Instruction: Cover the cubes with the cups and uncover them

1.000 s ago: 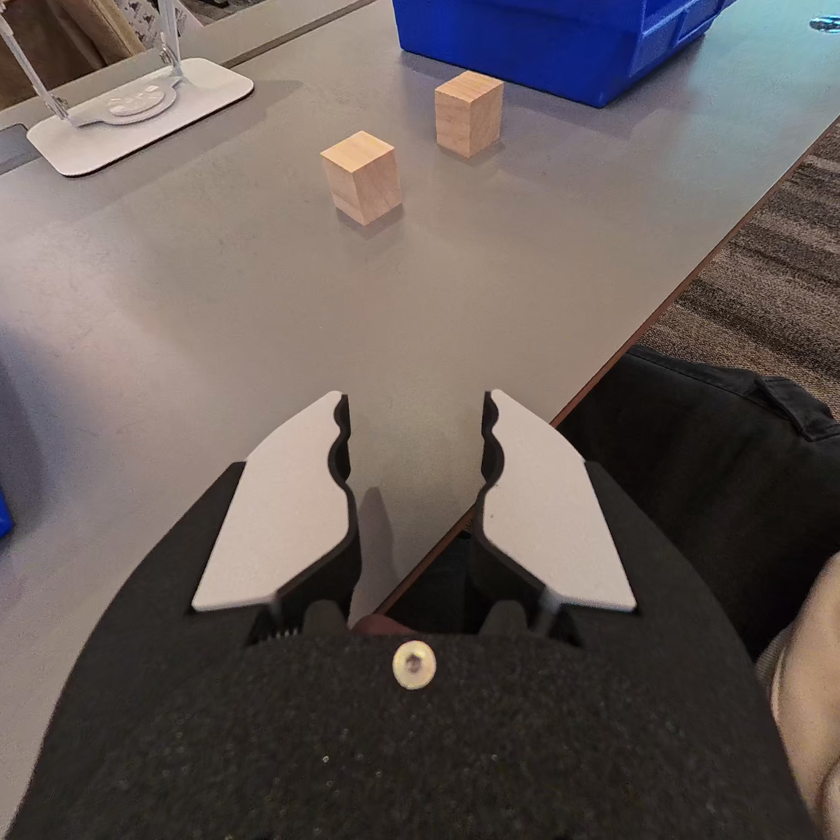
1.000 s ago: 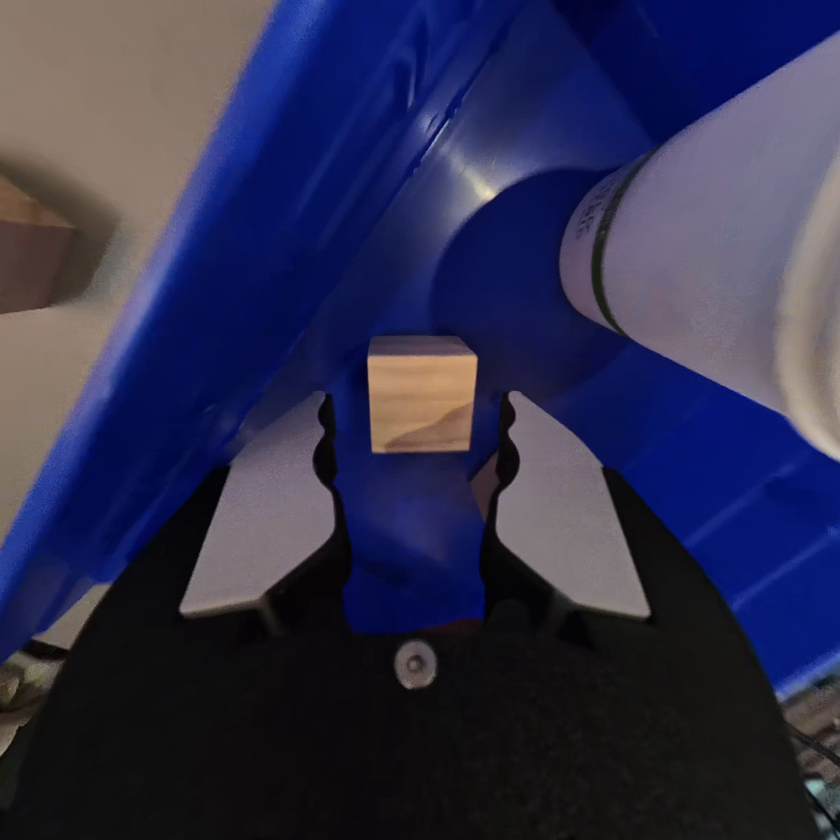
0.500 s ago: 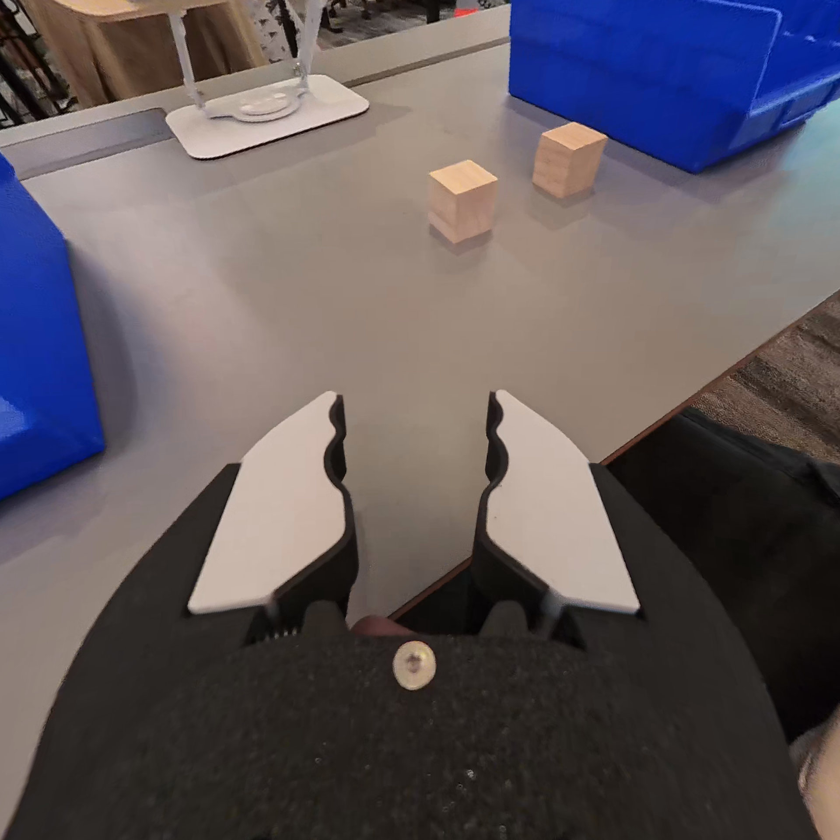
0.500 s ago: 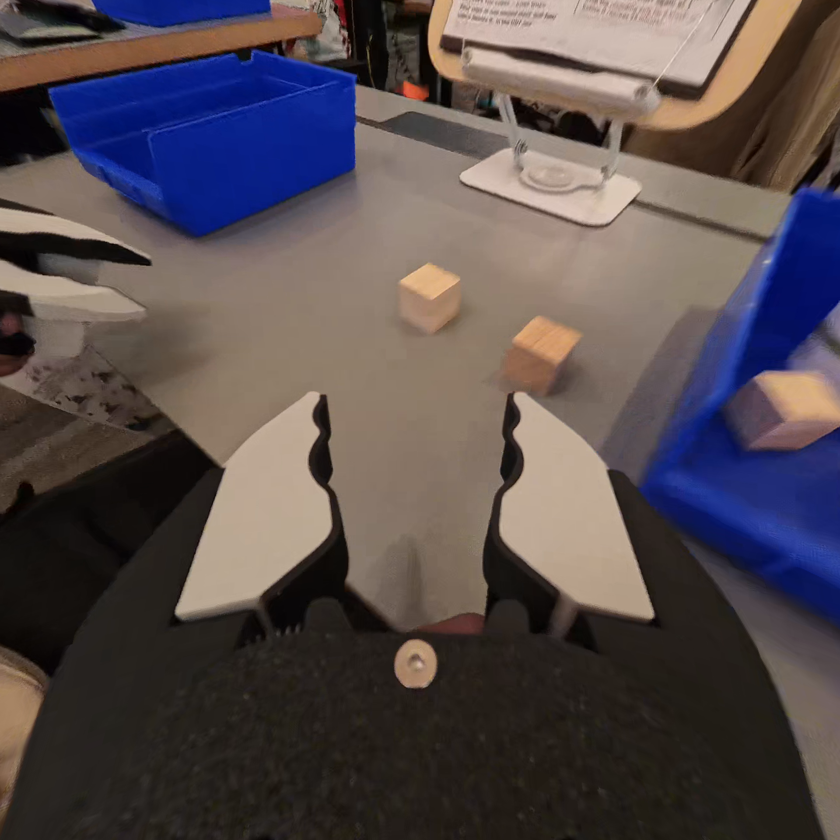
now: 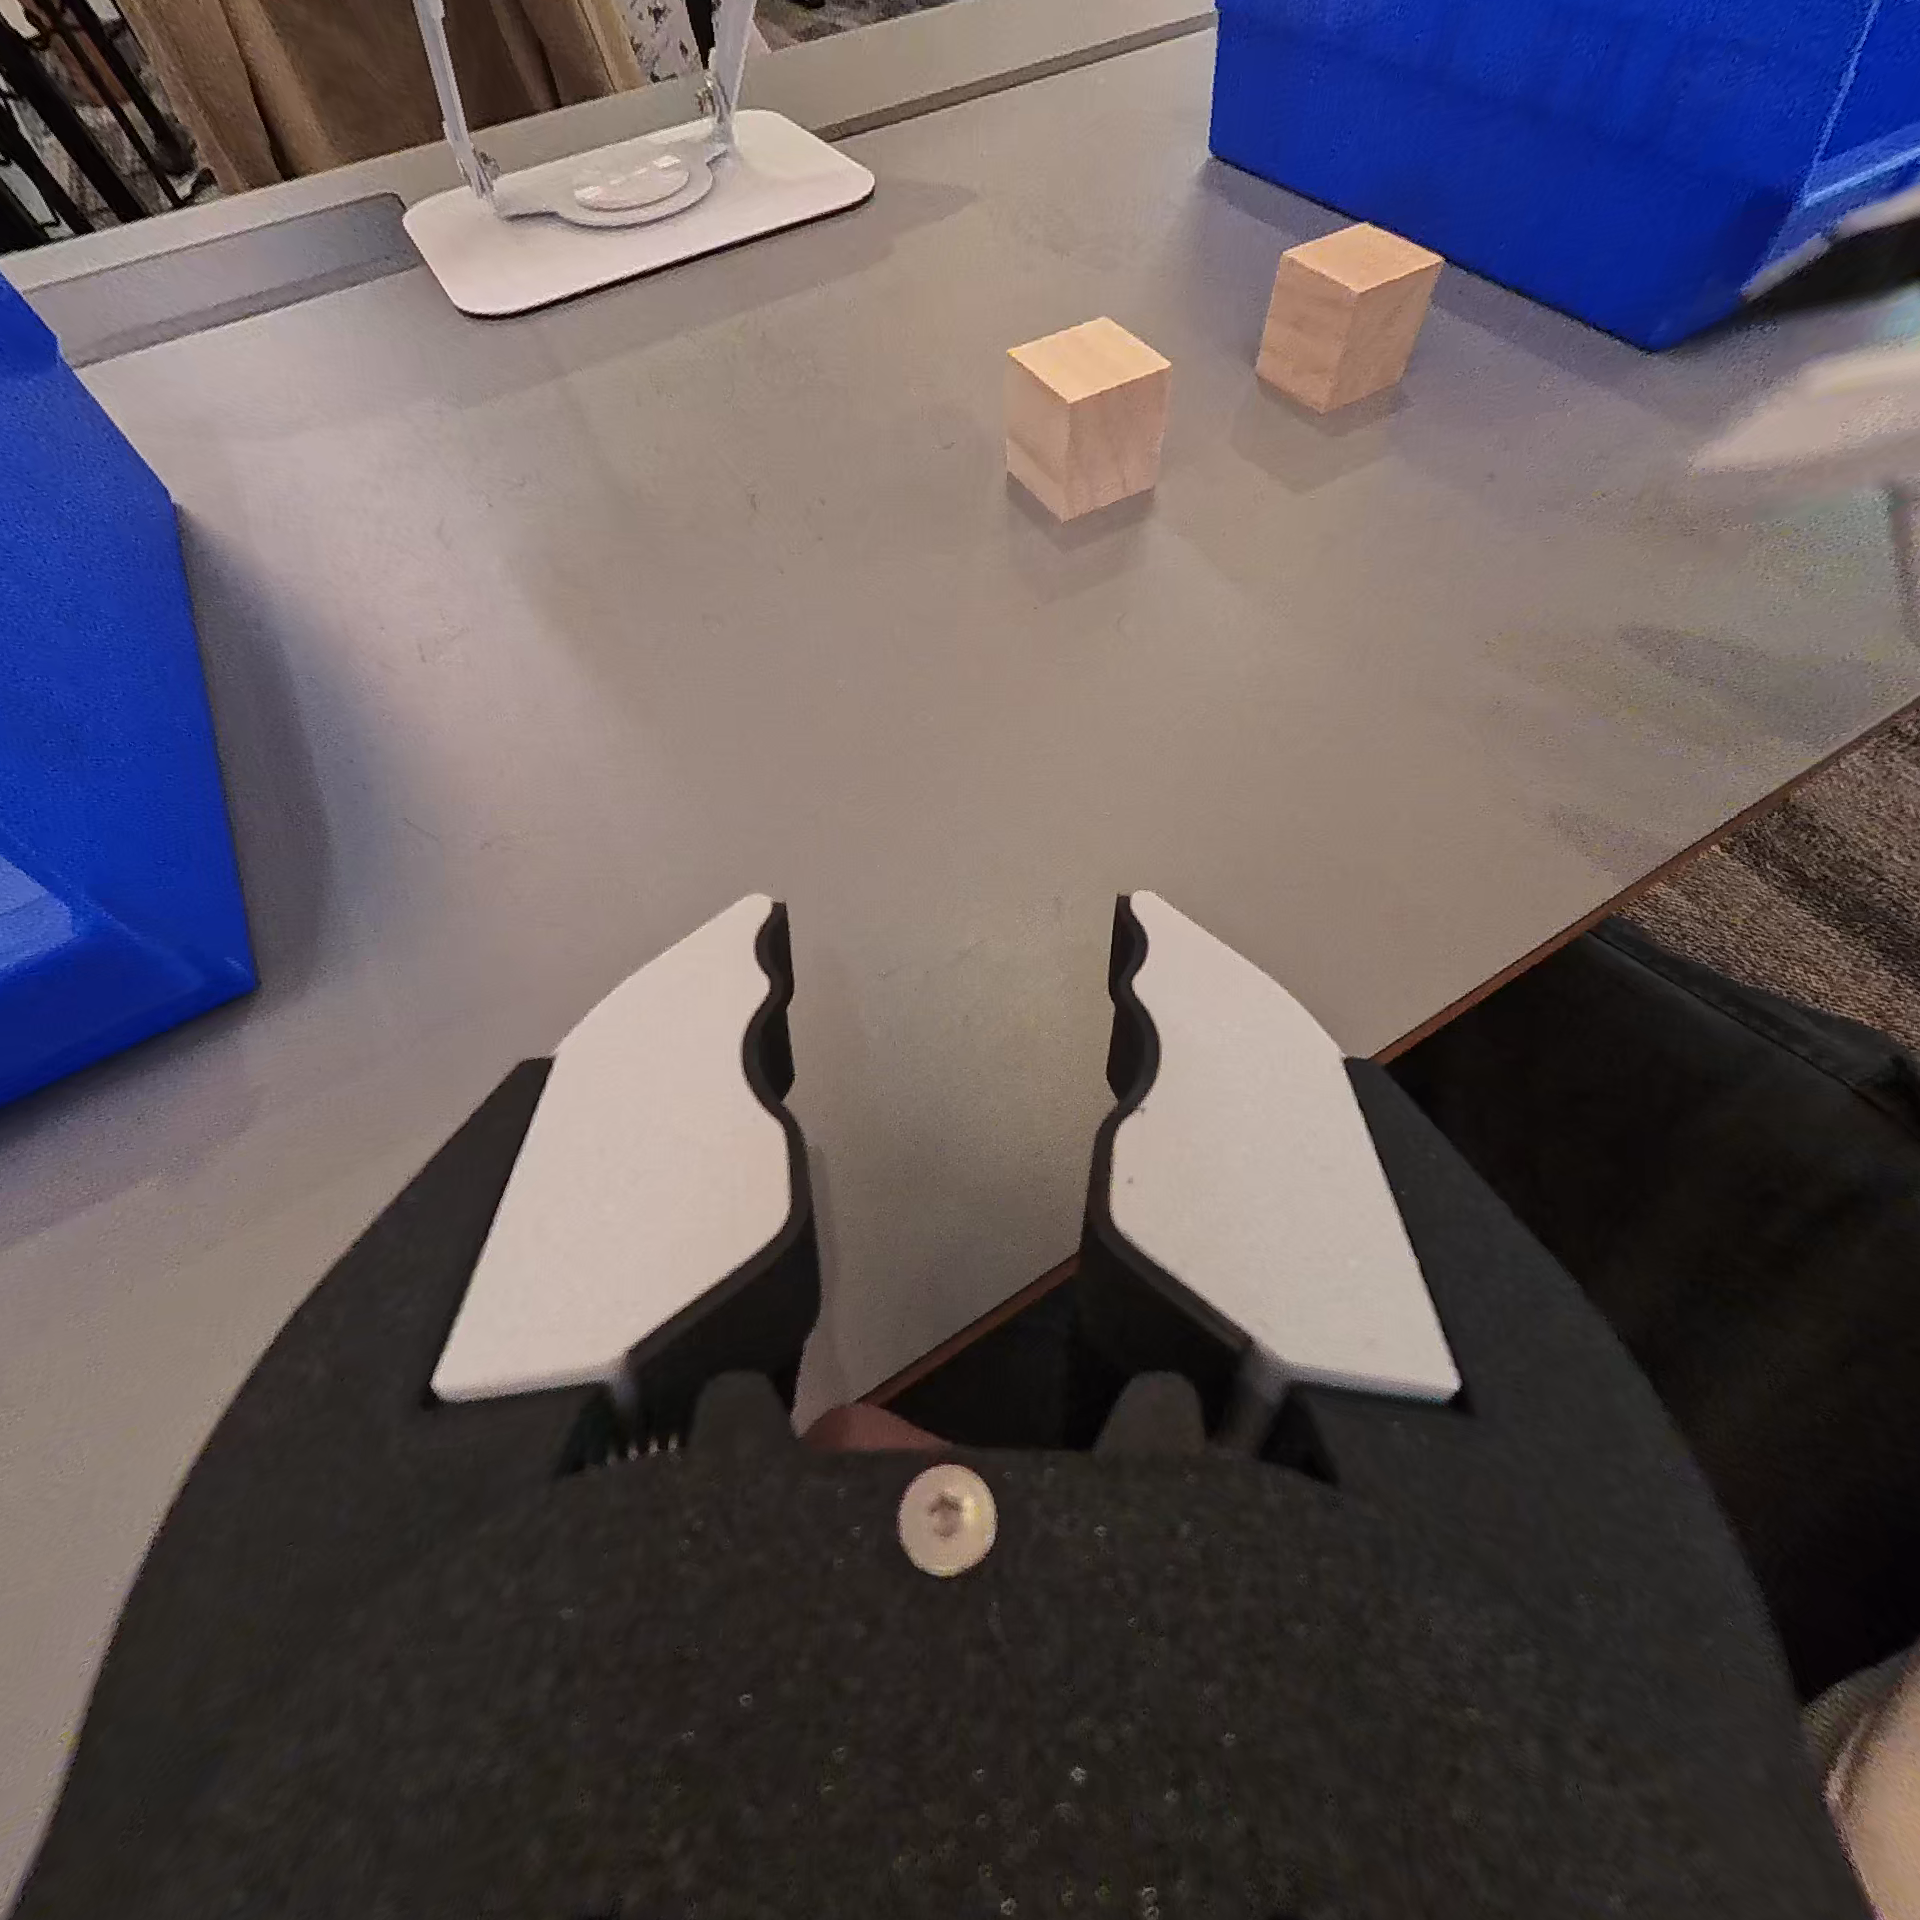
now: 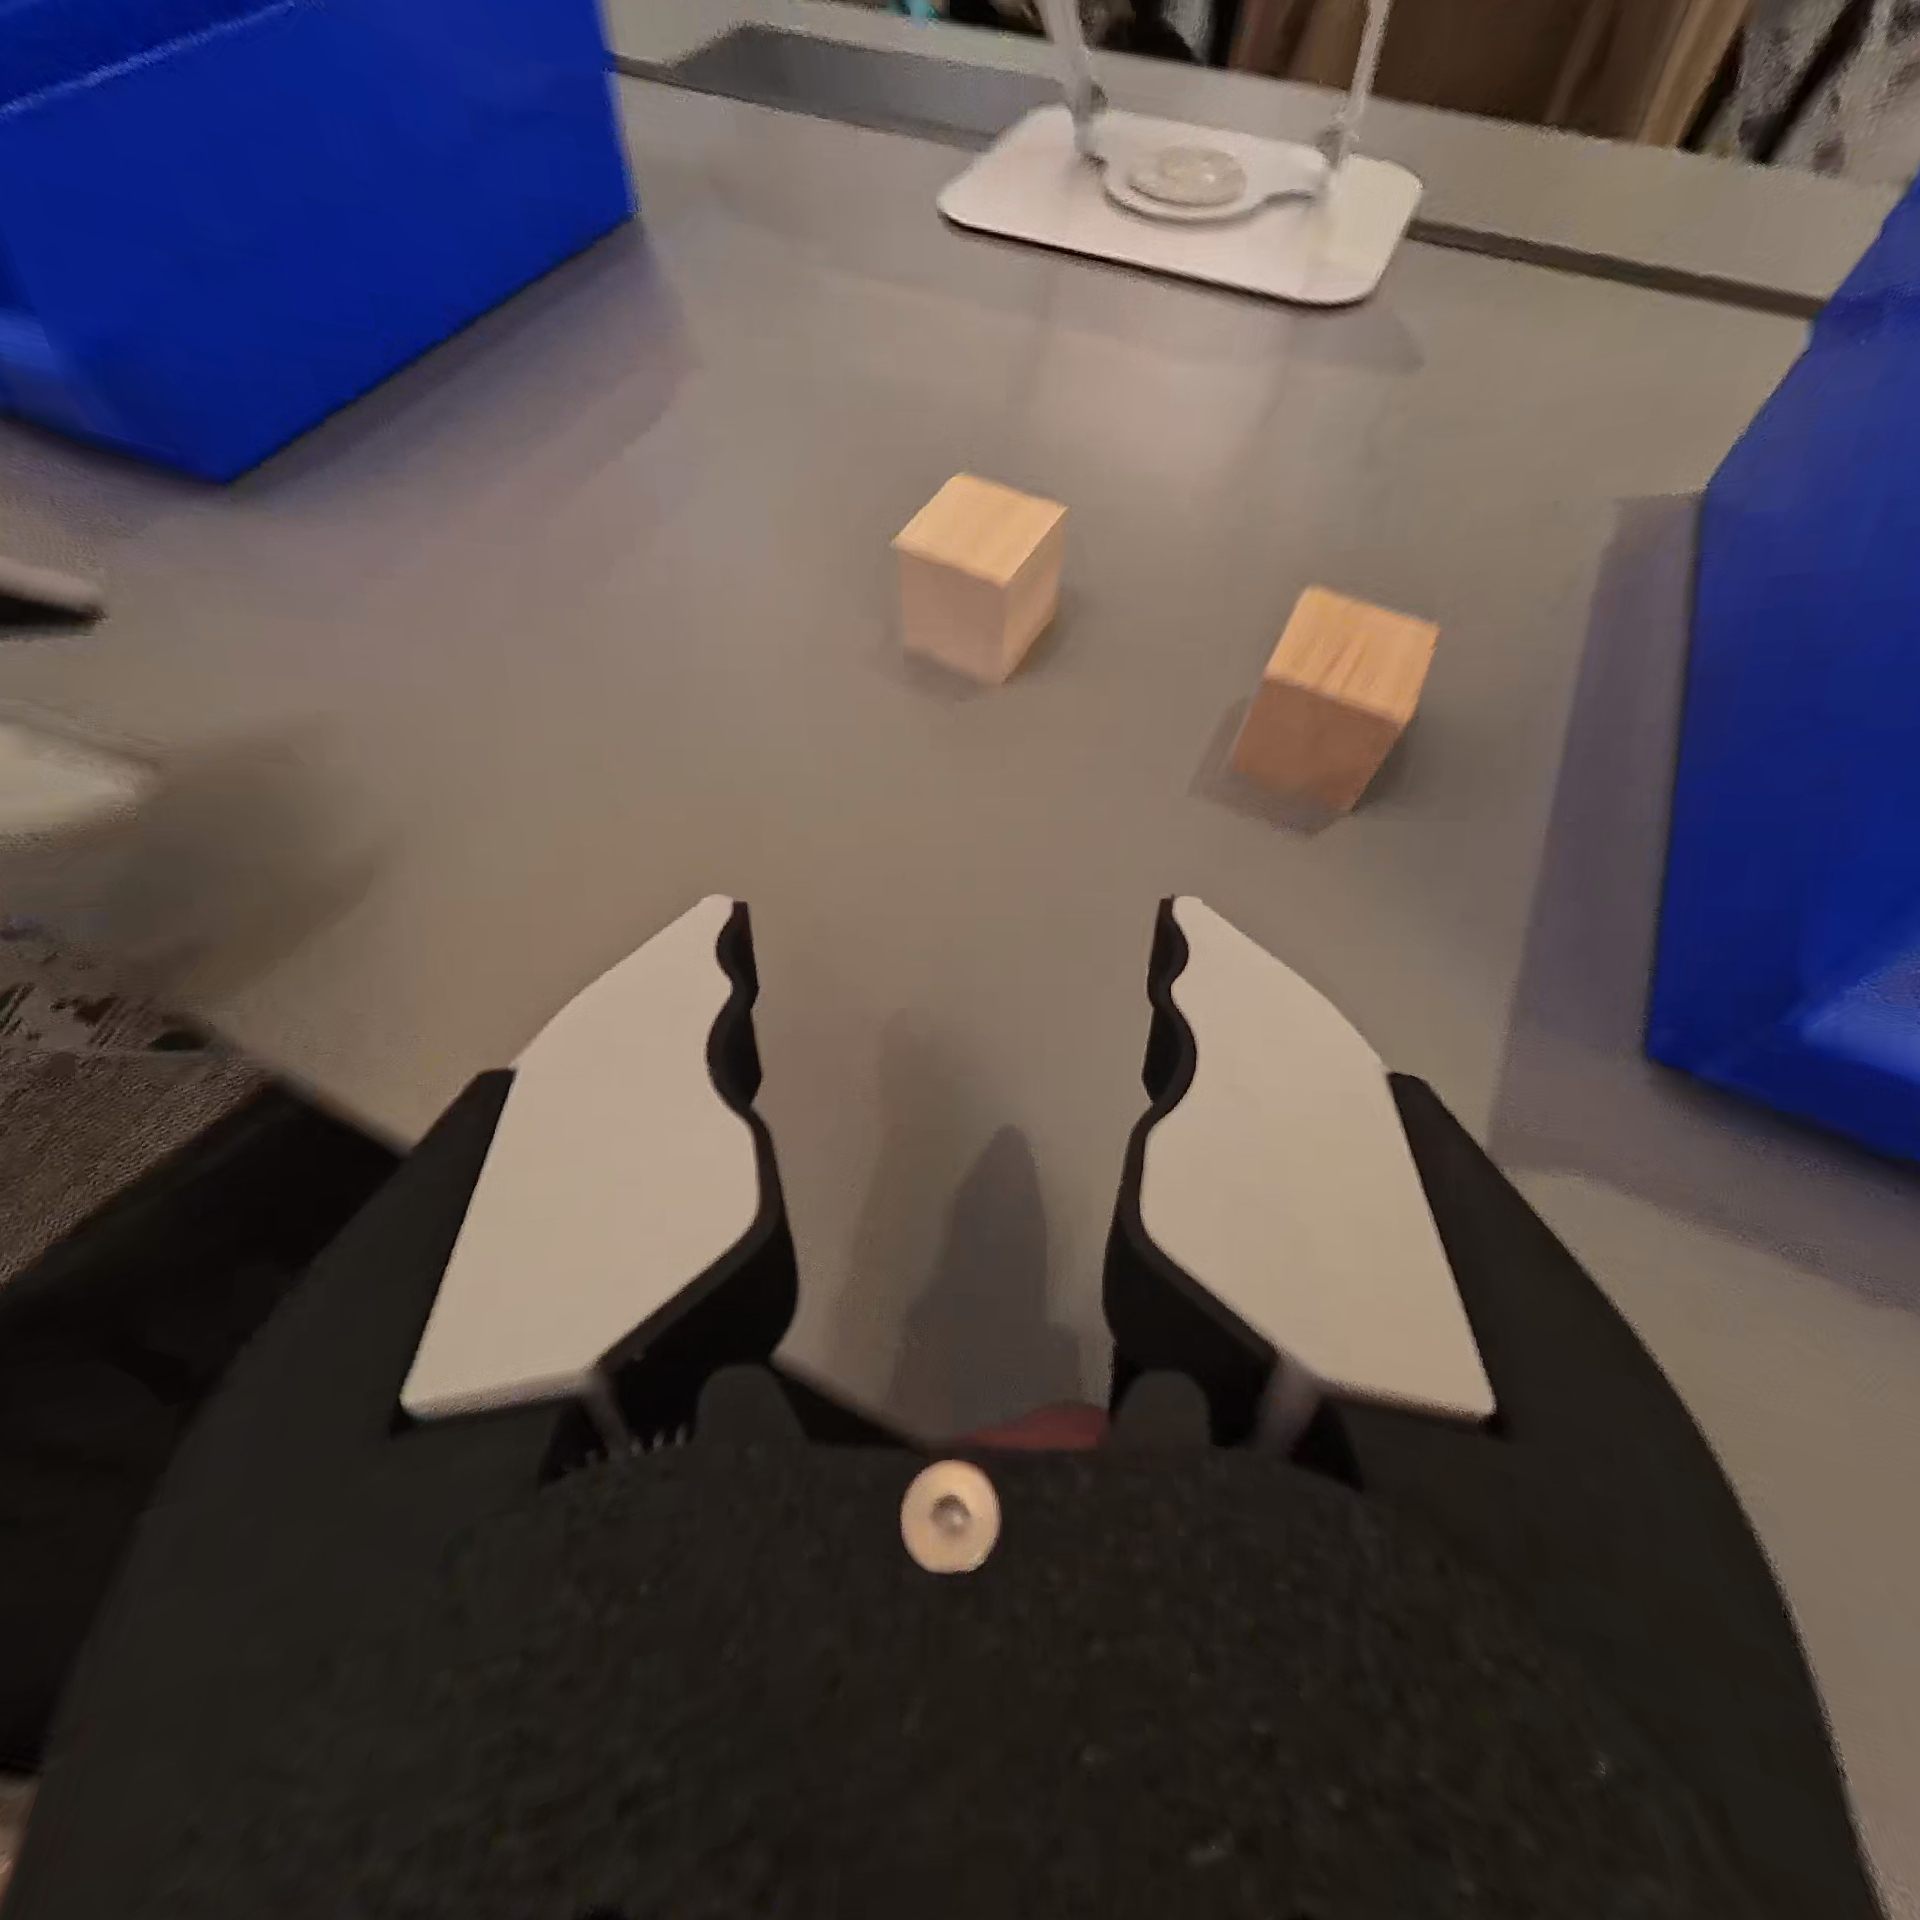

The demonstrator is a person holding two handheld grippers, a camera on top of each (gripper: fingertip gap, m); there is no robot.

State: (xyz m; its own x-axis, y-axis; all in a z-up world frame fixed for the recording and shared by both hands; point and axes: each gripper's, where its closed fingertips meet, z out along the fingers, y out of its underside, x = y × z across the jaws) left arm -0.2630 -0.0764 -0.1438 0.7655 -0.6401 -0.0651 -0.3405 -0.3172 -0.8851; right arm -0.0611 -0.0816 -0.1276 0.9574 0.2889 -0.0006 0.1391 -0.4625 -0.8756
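Two pale wooden cubes stand uncovered on grey table top (image 5: 727,644), near each other, not touching: left cube (image 5: 1086,431), right cube (image 5: 1345,315) just before blue bin.
Brown patterned carpet (image 5: 1808,831) beyond table edge.
White flat stand base (image 5: 634,223) at far side.
Blue plastic bins at both sides: right bin (image 5: 1507,135), left bin (image 5: 94,748); contents hidden.
Left gripper (image 5: 945,914) jaws apart, empty.
Right gripper (image 6: 951,914) jaws apart, empty.

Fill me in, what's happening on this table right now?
A person holds two handheld grippers above a grey table. The left gripper and right gripper are both open and empty. Two wooden cubes sit uncovered and apart, between blue bins. No cup is in view, so covering hasn't begun.
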